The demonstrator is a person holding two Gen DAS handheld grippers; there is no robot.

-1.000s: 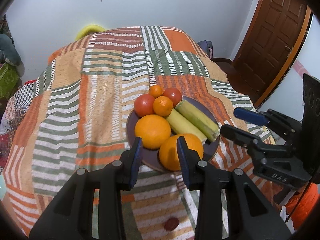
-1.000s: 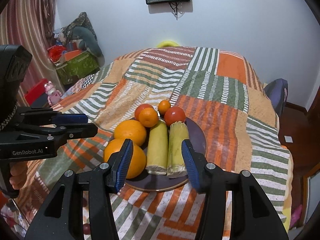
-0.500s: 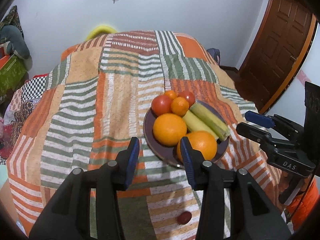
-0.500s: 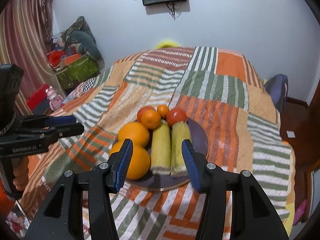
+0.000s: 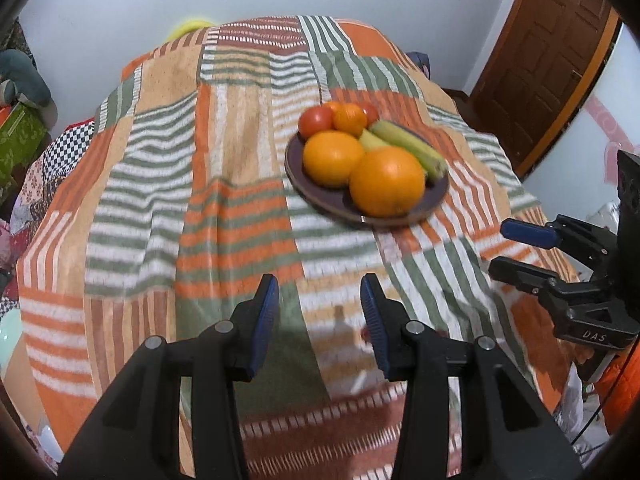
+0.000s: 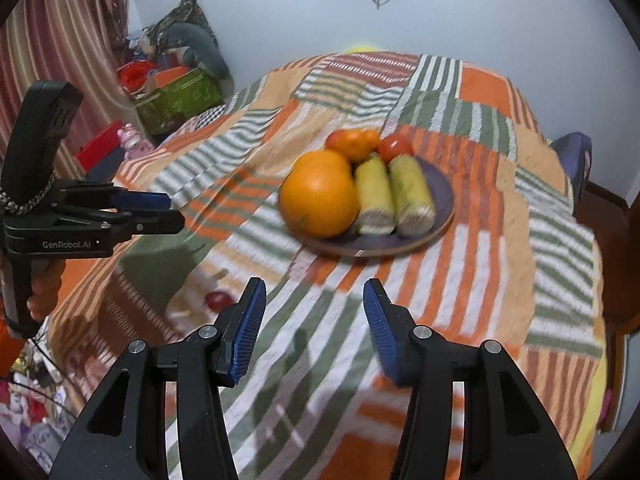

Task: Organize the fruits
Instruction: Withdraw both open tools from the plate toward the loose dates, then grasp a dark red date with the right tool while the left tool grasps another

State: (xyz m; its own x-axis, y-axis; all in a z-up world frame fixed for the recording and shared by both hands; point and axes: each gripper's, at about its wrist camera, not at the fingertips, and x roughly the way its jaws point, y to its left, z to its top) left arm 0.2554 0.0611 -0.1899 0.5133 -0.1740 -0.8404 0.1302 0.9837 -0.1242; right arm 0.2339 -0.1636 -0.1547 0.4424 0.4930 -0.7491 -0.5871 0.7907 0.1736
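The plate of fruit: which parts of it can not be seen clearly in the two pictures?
- Right wrist view: the far orange is mostly hidden behind the near orange.
- Left wrist view: the far tomato and one small orange behind the mandarin show only slivers.
- Both views: motion blur smears the fruit skins and the plate rim.
- Left wrist view: the small red fruit on the cover is nearly hidden behind a finger.

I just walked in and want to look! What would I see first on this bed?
First you'd spot the dark plate piled with fruit in the middle of the striped bedspread. Two big oranges sit on its left, two green-yellow corn cobs on its right, with tomatoes and small oranges behind. One small red fruit lies alone on the bedspread, nearer than the plate and by the left gripper.
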